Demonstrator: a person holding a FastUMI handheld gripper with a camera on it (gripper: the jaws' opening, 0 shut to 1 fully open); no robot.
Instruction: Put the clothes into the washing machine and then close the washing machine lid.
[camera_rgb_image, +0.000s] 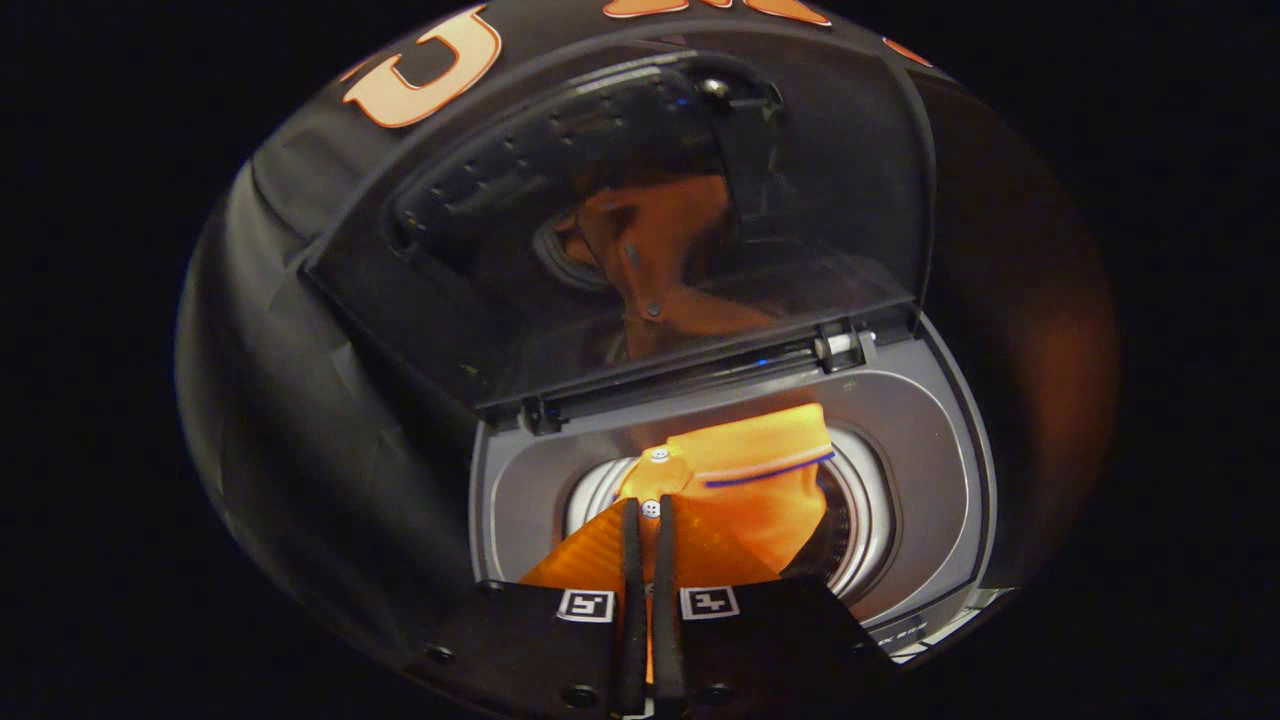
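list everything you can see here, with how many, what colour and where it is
shirt: one, orange with a blue stripe on the collar and white buttons, hanging into the washing machine's drum opening, between and just ahead of the gripper's fingers
washing machine: one, grey top with a metal drum rim, below and beyond the fingers
lid: one, dark see-through glass, raised open behind the opening, mirroring the shirt
booth wall: one, black cloth, behind the lid
gripper: one, jaws nearly together and pinching the shirt's fabric near a button, over the drum opening
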